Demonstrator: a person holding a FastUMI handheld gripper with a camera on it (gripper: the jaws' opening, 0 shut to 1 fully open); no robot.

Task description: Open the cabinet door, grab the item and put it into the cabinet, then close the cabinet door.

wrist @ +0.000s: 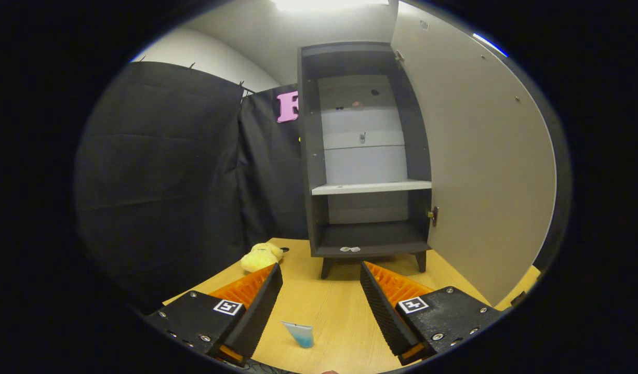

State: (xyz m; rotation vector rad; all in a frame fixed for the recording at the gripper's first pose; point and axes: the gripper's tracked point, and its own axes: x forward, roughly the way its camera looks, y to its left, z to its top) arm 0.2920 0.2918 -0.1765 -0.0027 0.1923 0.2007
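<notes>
Cabinet door [480, 156] swung wide, so step one looks done and we're into the grab. Starting at left of centre, low in the frame: a yellow plush toy [261, 256] sits on the wooden table [329, 306], just beyond the left finger and beside the cabinet's foot. Moving to the bottom middle, a small blue tube [300, 333] lies on the table between the two fingers, near their base. The gripper [321, 278] is released, fingers spread wide, pressing on nothing. Centre frame, the cabinet [368, 156] stands with its pale shelf [371, 187] bare; the open door fills the right side. Which of the two is the item? My guess is one of them, and I can't settle it. Next move calls for lowering onto the chosen thing and closing. Hard to make out: two little pale bits on the cabinet floor, and small marks on the back panel.
</notes>
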